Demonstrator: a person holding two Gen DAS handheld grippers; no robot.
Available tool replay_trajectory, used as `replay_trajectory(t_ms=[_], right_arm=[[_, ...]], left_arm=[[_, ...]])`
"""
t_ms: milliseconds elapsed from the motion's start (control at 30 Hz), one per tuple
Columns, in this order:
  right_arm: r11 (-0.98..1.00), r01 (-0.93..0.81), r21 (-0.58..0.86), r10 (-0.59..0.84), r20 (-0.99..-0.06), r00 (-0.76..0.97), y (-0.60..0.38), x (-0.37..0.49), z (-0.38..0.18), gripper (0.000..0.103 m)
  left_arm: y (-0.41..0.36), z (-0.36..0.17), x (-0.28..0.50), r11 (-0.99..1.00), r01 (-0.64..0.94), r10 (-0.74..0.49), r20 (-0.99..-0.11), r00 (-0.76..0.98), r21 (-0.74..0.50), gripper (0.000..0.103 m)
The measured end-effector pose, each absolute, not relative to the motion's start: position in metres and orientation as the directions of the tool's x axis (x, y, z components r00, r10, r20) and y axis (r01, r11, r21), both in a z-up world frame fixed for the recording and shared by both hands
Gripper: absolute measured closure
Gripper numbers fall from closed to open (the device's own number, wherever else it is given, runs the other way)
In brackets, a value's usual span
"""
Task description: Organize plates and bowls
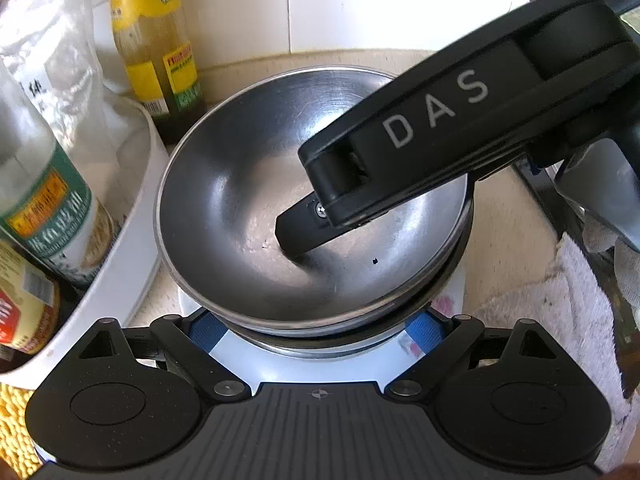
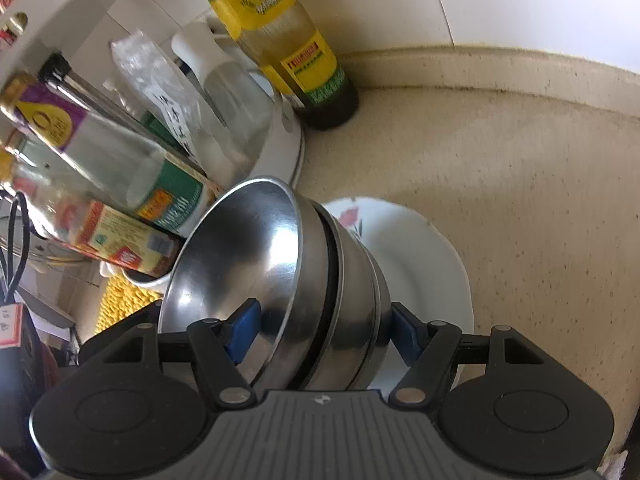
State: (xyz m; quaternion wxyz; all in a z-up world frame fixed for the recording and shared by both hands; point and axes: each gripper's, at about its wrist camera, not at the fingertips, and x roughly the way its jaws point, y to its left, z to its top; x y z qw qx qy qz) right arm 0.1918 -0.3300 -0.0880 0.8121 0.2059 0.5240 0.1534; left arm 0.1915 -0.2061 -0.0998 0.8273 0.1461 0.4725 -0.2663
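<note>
A speckled beige desk [image 2: 520, 200] runs up to a white tiled wall. A white tray [image 1: 132, 208] of bottles sits along its left side, and a towel [image 1: 560, 300] lies at its right edge.

The bowls [image 1: 240, 184], a nested steel stack, sit over a flowered plate [image 2: 420, 248] near the back of the desk, close beside the tray.

The right hand-held gripper [image 2: 324, 334] straddles the stack's wall. One blue pad is inside the top bowl and the other is against the outside of the lowest, and it appears to be clamping them together. The left hand-held gripper [image 1: 316, 330] has its jaws spread wide on either side of the stack's base, just above the plate. I cannot tell whether its pads press on the metal.

The main risk is slip. Polished steel gives the pads little to bite, and a one-sided pinch lets the stack pivot and tip out. The top bowl already looks slightly askew in its nest. A hard or off-centre set-down could chip the plate or skid it toward the tray, and a swing to the left would knock the nearest bottle [image 2: 172, 196].
</note>
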Motion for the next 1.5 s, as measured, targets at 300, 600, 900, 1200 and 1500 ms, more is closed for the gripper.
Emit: replay_trajectory(t_ms=[300,600,900,1200,1500], right_arm=[[0.859,-0.021,0.511,0.475,-0.783,0.401,-0.333,0.187,-0.088,0.015],[0.877,-0.004,0.480,0.439,-0.800,0.410,-0.350,0.174,-0.079,0.014],[0.869,-0.014,0.495,0.455,-0.788,0.415,-0.345,0.173,-0.078,0.014],[0.874,-0.033,0.485,0.450,-0.781,0.433,-0.344,0.162,-0.060,0.014],[0.914,-0.104,0.393,0.390,-0.777,0.494,-0.347,0.115,-0.029,0.013]], left_arm=[[-0.207,-0.099,0.186,0.802,0.597,-0.300,-0.849,0.435,0.022,0.008],[-0.184,-0.091,0.171,0.828,0.561,-0.288,-0.848,0.445,0.013,0.008],[-0.180,-0.085,0.166,0.830,0.557,-0.292,-0.844,0.449,0.009,0.008],[-0.175,-0.067,0.160,0.831,0.556,-0.306,-0.828,0.470,0.009,0.008],[-0.155,-0.054,0.139,0.900,0.435,-0.264,-0.810,0.523,-0.013,0.005]])
